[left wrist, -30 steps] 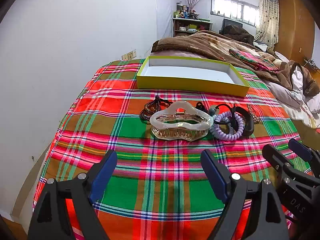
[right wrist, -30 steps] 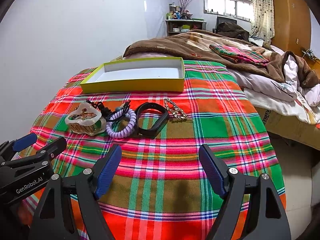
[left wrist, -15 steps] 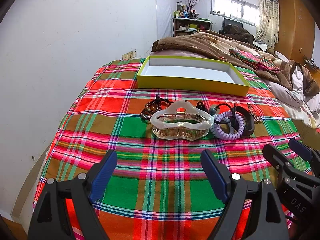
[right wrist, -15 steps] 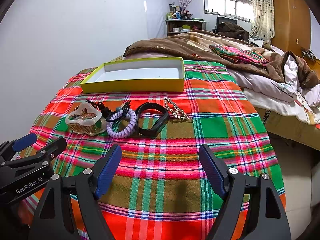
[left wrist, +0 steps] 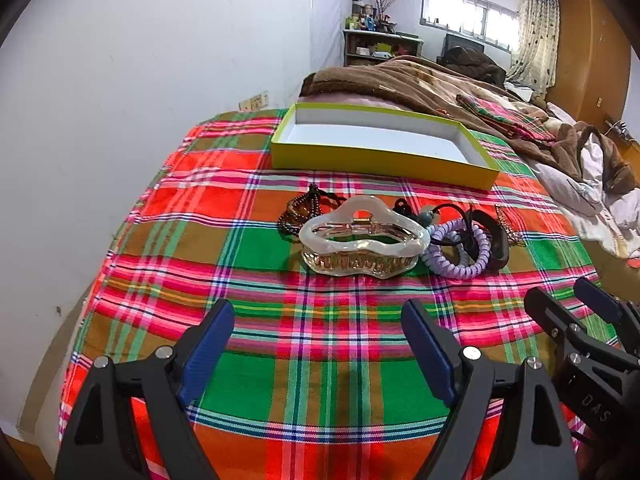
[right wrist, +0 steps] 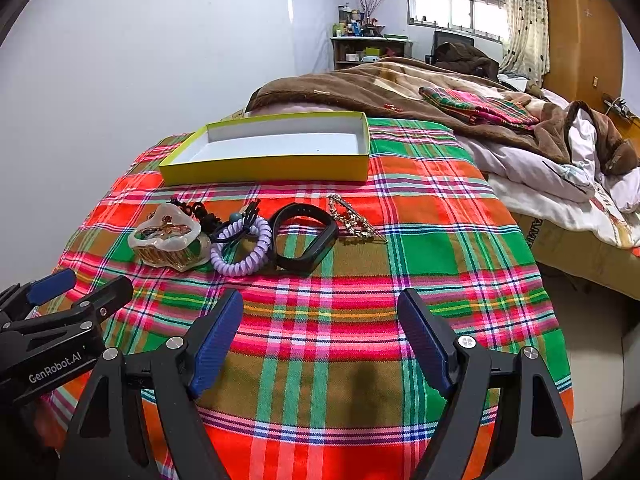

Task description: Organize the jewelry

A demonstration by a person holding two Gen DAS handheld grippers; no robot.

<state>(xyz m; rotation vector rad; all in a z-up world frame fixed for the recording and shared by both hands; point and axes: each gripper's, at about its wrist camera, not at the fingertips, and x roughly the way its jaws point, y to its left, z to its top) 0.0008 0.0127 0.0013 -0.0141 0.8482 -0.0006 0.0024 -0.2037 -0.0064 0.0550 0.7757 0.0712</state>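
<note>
Both tongs released, holding nothing: left tongs [left wrist: 318,326] and right tongs [right wrist: 320,318] hover over the near part of the bed [right wrist: 432,288], plaid cloth bare beneath them. Jewelry clusters mid-bed: hair claw [left wrist: 362,236], purple coil tie [right wrist: 242,250], black band [right wrist: 306,236], gold chain [right wrist: 352,220], dark beads [left wrist: 298,214]. Yellow box [left wrist: 380,160] sits behind them toward the far edge, apart from the cluster. Brown blanket [right wrist: 360,84] lies beyond.

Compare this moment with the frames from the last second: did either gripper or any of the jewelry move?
Nothing visibly changed. Both grippers, left and right, hover open over the plaid cloth, holding nothing, and the hair claw, purple coil tie and yellow box lie untouched.
</note>
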